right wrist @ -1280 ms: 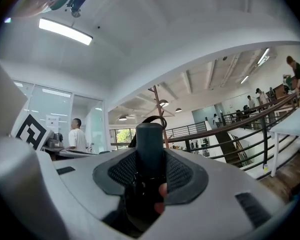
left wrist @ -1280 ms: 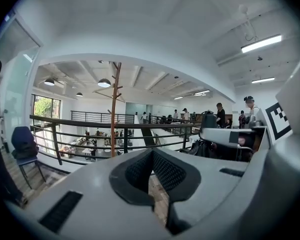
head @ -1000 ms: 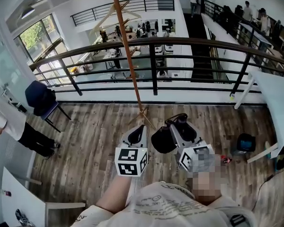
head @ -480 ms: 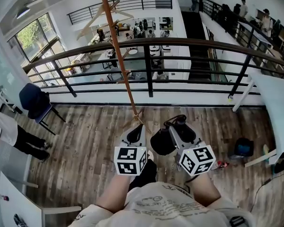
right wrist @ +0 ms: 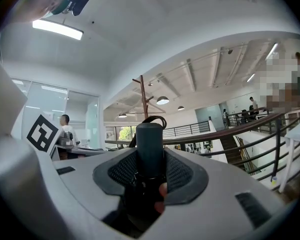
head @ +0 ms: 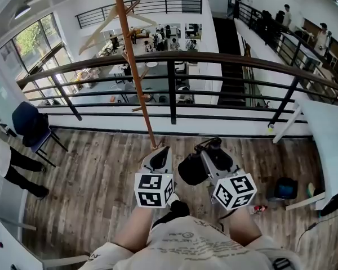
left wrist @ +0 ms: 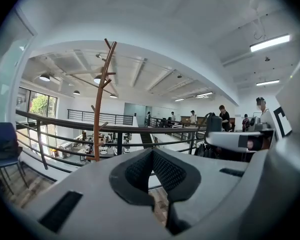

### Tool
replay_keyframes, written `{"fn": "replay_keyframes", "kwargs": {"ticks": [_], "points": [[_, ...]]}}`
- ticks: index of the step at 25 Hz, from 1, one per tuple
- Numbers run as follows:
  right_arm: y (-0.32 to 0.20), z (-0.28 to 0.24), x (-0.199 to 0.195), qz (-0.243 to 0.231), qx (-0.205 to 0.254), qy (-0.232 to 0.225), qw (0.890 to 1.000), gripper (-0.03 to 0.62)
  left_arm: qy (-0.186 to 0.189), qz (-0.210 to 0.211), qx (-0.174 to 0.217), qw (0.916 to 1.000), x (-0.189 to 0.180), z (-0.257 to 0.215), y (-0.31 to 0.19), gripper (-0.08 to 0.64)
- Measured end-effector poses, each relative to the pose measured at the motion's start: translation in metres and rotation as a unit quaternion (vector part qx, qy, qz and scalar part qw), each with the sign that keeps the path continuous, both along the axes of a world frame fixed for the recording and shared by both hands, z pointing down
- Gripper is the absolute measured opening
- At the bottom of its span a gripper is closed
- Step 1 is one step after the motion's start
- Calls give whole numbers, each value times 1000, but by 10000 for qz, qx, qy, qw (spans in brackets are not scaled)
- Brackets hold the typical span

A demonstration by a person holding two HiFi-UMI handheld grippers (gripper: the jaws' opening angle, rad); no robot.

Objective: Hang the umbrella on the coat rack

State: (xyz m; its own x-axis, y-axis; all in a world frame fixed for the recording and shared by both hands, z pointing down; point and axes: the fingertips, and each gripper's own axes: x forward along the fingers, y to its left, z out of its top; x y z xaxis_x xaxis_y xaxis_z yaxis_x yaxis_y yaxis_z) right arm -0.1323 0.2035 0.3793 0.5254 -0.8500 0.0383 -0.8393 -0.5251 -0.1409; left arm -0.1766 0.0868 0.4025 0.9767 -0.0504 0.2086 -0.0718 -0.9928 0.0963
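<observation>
The right gripper clamped the umbrella by its handle. The left gripper was closed and empty, the coat rack ahead-left of it.

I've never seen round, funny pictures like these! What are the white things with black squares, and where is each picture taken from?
A person stands on a wooden floor by a railing, with a tool in each hand. Each tool is a hand-held gripper with two jaws that pinch. The cubes with black squares are part of them.

The head view comes from a camera on the person's head, looking down. The two gripper views come from cameras riding on each tool, looking along its jaws.

The right hand-held gripper is shut on a dark folded umbrella. The left hand-held gripper has its jaws together, with nothing in them. The tall brown pole with pegs is the coat rack, just ahead.
</observation>
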Motion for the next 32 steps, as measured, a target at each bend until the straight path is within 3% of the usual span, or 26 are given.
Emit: {"fn": "replay_keyframes", "kwargs": {"ticks": [5,17,24,32], "points": [[-26,2,56,-86,37,65,9999,158,-130,-8,-66,9999,67,14,-31,3],[-158,-5,219,-144,-179,-94,9997,158,-204,-129,-161,9996,219,-2,-163,3],[-202,-11,262,-323,-145,137,9993,158,-49,-388,-177,9991,259,-5,-206,3],[-261,5,305,-988,-199,39,9949,158,-177,-956,-190,9951,270,9,-257,3]]}}
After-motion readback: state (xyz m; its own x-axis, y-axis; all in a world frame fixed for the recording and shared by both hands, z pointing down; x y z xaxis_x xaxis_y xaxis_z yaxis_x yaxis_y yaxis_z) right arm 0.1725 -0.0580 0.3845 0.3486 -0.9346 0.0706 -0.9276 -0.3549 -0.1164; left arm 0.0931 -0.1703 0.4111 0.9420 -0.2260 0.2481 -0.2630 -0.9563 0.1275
